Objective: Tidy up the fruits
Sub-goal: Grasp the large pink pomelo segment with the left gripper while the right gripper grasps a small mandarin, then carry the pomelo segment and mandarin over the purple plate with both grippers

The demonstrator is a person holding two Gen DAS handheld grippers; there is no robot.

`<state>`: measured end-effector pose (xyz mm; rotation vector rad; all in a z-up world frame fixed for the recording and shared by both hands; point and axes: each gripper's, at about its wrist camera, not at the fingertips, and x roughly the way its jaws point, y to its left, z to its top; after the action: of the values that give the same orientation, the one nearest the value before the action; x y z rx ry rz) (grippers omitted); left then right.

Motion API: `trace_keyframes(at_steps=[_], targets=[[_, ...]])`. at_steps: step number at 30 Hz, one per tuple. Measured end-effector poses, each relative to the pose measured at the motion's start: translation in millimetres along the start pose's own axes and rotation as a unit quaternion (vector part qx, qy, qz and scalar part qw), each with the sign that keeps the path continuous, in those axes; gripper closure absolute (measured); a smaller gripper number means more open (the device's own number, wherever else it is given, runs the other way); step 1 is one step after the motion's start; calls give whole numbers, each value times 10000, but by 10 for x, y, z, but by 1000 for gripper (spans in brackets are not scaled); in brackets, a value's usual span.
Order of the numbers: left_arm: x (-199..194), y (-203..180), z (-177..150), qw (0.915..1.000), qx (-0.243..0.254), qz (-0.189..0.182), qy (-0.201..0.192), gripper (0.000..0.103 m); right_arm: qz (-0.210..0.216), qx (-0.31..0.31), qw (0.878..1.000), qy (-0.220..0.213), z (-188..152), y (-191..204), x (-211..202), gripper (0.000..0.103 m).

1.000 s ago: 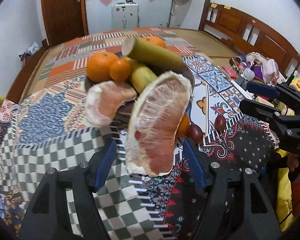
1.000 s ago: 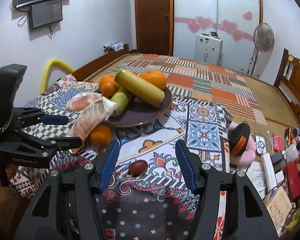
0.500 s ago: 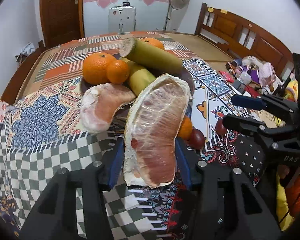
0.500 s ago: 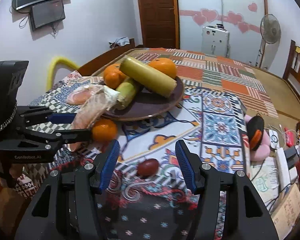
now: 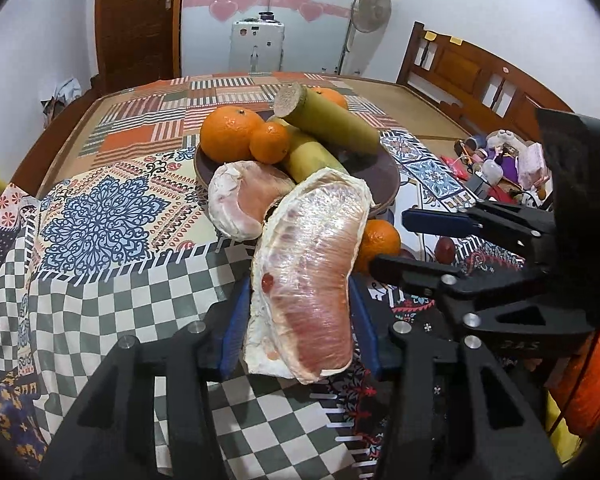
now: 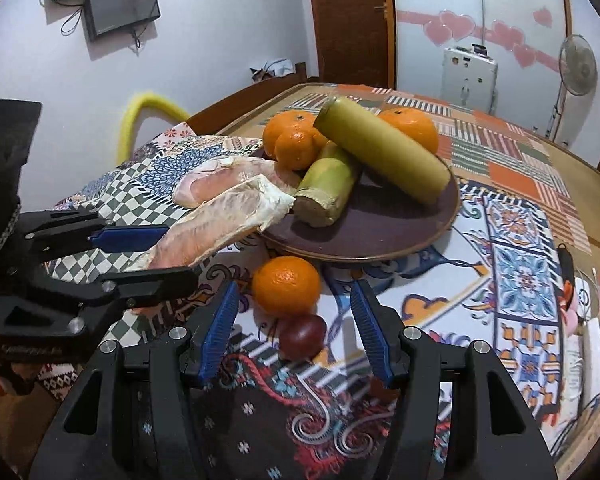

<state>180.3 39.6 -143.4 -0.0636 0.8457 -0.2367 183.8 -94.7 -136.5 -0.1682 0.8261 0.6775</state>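
My left gripper (image 5: 298, 320) is shut on a peeled pink pomelo wedge (image 5: 308, 280), held near the front rim of the brown plate (image 5: 384, 168); it also shows in the right wrist view (image 6: 216, 224). The plate (image 6: 364, 236) holds another pomelo wedge (image 5: 244, 196), oranges (image 5: 230, 138) and two green-yellow stalk pieces (image 5: 328, 120). My right gripper (image 6: 294, 332) is open, its fingers on either side of a loose orange (image 6: 286, 286) and a dark red fruit (image 6: 302, 336) on the cloth.
The patterned tablecloth (image 5: 100, 220) covers the table. A clutter of toys and small items (image 5: 508, 160) lies at the right edge. A wooden bed frame (image 5: 472, 76), a fan (image 5: 370, 4) and a door (image 5: 136, 20) stand behind.
My left gripper closed on the pomelo wedge. My right gripper moved forward and left, so the loose orange and dark red fruit now sit between its fingers.
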Motion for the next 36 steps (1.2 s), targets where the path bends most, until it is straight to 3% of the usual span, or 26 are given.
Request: trace_keyframes(at_steps=[3, 5, 12, 24, 36], targets=[[-12, 16, -12, 10000, -2, -5, -15, 55, 96, 51, 9999, 47, 24, -17, 46, 54], [-27, 10, -17, 10000, 6, -15, -47, 55, 172, 81, 9998, 93, 33, -34, 71, 68], [-117, -43, -8, 9999, 74, 17, -154, 56, 284, 212, 9994, 14, -2, -75, 14, 69], [-362, -118, 255, 9981, 153, 167, -578, 56, 11, 315, 9982, -520, 117, -183, -303, 69], [-272, -77, 609, 9959, 172, 339, -817, 56, -169, 402, 9967, -681, 307, -401, -291, 69]])
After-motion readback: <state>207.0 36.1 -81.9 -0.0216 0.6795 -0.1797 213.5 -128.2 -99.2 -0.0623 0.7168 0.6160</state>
